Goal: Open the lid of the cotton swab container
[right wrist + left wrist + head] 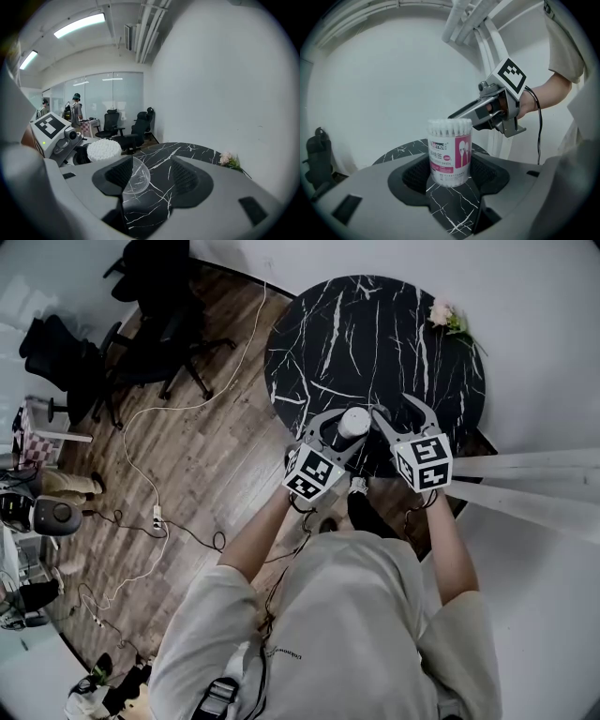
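Note:
The cotton swab container (450, 154) stands upright on the black marble table (375, 324), its white swab tips bare at the top. My left gripper (451, 176) is shut on it, a pad against each side; from the head it shows near the table's front edge (345, 432). My right gripper (394, 409) is just right of the container, jaws wide open. A clear round lid (136, 180) leans by its left jaw, over the table, not clamped. In the right gripper view the container (104, 151) is at the left.
A small pink flower sprig (448, 317) lies at the table's far right rim. Black office chairs (159, 324) and cables are on the wooden floor to the left. A white wall runs close behind and right of the table.

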Available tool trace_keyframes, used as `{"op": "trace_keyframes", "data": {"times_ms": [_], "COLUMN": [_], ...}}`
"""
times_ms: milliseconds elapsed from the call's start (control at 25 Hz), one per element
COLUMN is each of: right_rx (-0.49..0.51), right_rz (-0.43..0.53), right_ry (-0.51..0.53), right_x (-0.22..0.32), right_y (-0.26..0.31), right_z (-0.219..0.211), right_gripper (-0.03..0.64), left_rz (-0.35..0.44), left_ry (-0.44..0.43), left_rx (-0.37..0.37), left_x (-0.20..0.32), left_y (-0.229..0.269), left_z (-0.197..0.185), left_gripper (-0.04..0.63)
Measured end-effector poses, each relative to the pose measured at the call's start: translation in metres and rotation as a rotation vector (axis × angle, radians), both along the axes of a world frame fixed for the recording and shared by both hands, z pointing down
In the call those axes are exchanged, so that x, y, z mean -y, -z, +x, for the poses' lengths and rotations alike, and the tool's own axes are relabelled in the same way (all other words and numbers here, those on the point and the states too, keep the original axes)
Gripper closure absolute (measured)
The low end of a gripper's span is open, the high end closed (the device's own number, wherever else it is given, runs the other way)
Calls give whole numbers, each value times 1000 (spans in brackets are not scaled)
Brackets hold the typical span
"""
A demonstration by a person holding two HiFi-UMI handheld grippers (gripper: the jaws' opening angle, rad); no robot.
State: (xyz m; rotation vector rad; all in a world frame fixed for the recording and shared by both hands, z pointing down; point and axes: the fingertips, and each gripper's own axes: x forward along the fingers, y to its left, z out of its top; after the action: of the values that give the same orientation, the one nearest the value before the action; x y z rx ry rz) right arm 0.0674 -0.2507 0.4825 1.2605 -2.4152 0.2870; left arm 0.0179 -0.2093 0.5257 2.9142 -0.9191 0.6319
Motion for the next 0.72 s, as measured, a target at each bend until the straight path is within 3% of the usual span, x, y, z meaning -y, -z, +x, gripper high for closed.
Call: {"op": "trace_keyframes", "data": {"times_ms": [440,720], "right_rx": [189,177], "right_rz": [17,-26], "right_ry": [1,-20], "right_x": [-7,-18], "right_y": [28,6], "right_z": [16,37], "right_gripper": [334,334], "left_rz": [-33,-94], "left_ry": [10,-7], "left_rx": [8,-19], "left_x": [2,8], "left_y": [-19,-53], "left_z": [3,17], "left_gripper": [333,333]}}
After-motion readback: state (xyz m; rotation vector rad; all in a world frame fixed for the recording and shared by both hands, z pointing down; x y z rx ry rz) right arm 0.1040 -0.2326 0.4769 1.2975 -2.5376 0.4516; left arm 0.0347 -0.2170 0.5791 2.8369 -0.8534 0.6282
